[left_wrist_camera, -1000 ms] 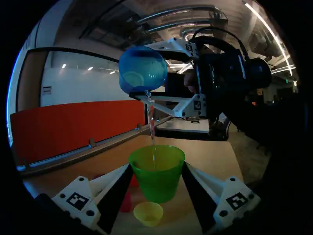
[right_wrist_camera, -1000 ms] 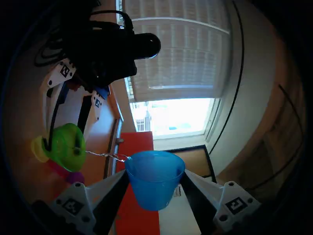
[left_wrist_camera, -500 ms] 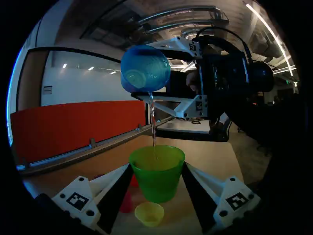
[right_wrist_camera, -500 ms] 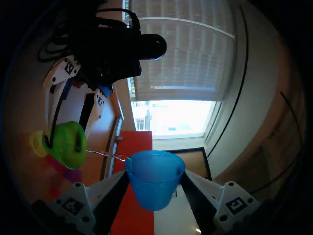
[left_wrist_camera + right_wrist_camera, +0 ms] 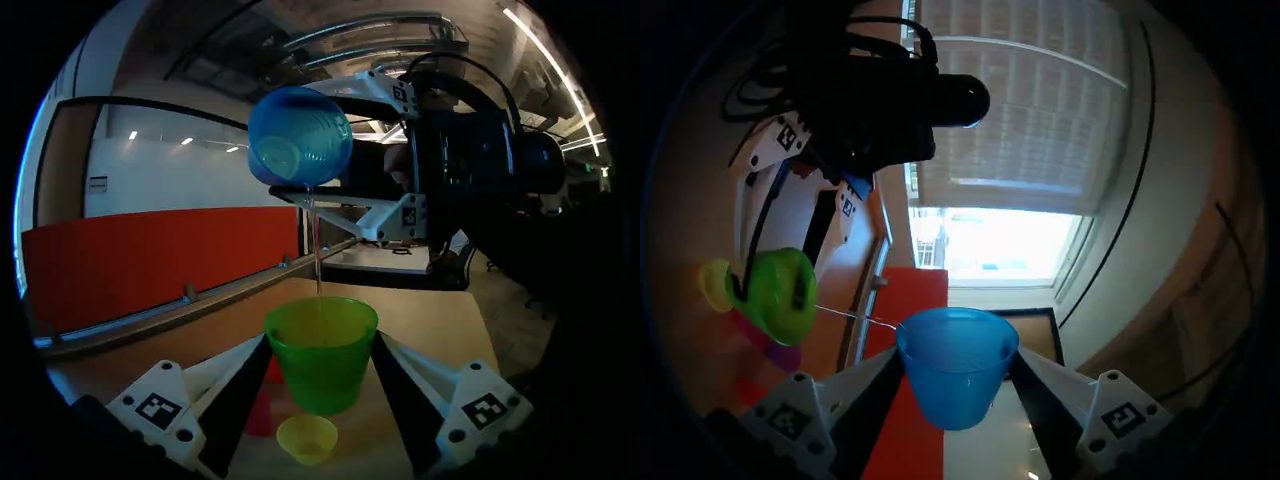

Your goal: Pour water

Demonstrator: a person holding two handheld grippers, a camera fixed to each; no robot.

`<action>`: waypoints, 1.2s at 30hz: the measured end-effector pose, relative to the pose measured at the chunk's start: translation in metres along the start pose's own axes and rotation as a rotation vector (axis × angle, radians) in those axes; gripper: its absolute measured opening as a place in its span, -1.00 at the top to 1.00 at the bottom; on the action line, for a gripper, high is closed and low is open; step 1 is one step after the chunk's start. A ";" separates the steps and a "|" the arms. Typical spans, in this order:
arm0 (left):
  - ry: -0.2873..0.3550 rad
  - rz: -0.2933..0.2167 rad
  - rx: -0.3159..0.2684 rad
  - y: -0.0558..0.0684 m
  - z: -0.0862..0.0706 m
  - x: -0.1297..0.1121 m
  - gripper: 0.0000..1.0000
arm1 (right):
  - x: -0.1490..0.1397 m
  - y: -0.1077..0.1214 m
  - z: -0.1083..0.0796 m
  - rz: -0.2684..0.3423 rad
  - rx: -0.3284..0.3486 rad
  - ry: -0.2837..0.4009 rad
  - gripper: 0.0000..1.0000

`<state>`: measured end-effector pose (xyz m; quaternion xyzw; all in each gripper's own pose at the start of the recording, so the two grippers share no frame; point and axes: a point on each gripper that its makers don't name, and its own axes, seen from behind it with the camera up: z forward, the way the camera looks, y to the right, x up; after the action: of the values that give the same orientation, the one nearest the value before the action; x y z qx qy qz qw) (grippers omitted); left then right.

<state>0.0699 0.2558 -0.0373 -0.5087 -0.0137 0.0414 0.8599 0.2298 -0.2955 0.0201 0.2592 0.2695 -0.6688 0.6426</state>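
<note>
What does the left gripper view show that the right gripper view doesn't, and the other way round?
Left gripper view: ceiling pipes and long strip lights overhead.

Right gripper view: a bright window under pale blinds.

Both: the tilted blue cup held in the right tool, the thin water stream, the green cup held in the left tool, the small yellow cup and the orange panel.

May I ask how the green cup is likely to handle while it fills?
The green cup looks like thin translucent plastic, so it is probably light and may flex if squeezed. With a stream from the blue cup landing inside, it likely grows heavier. Its tapered walls might slip downward between the fingers.
</note>
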 end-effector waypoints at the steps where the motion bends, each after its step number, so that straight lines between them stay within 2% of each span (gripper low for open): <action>1: 0.000 0.000 0.000 0.000 0.000 0.000 -0.71 | 0.000 0.000 0.000 -0.003 -0.001 0.000 -0.79; 15: 0.005 -0.001 0.004 -0.001 0.000 0.002 -0.70 | 0.002 0.001 0.002 -0.012 -0.003 0.004 -0.79; 26: 0.007 -0.002 0.010 -0.003 -0.001 0.002 -0.70 | 0.004 0.000 0.001 0.038 -0.003 0.015 -0.79; 30: 0.005 0.000 0.013 -0.004 -0.003 0.001 -0.71 | 0.005 -0.003 0.000 0.081 0.001 0.020 -0.79; 36: 0.003 0.006 0.018 -0.004 -0.004 0.002 -0.71 | 0.005 -0.010 0.000 0.214 0.014 0.033 -0.79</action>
<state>0.0727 0.2505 -0.0353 -0.5010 -0.0106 0.0432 0.8643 0.2196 -0.2986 0.0166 0.3020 0.2460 -0.5940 0.7039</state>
